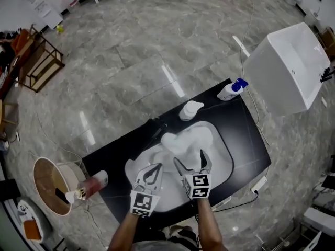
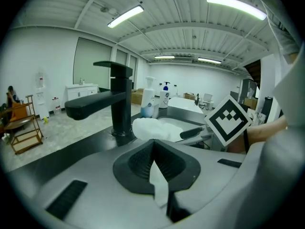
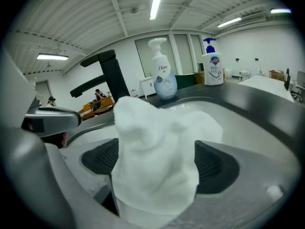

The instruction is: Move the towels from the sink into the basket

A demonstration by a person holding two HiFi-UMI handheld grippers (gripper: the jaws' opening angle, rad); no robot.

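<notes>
The grey marble floor [image 1: 131, 46] runs out all round, glossy with streaks of glare. On it stands the black surface [image 1: 246, 135], set at a slant, with the white sink [image 1: 222, 158] let into its middle. Well apart from the sink, off its far right, is a tall white bin [image 1: 288, 69]. Well off the sink's near left a round basket [image 1: 49, 184] sits on the floor. Far beyond the sink's left, a wooden rack [image 1: 39, 61] stands at the room's edge.

A white towel [image 1: 188, 138] lies heaped in the sink, toward its far side. The black faucet [image 1: 152, 135] rises from the surface at the sink's left edge. Past the sink's far rim stand a white pump bottle [image 1: 190, 110] and, farther right, a bottle with a blue pump [image 1: 232, 89].

Both tools hang over the sink's near half. The left tool [image 1: 155, 167] has its jaws together. Only the left gripper view shows a white sliver behind the meeting tips; cloth or basin, I cannot tell. The right tool [image 1: 190, 162] has its jaws wide apart. Only the right gripper view shows the towel mound standing between the pads [image 3: 217, 166], whose ribbed faces are bare on either side. The gripper views add the ceiling's strip lights [image 2: 126, 15]; the round basket shows only from above.
</notes>
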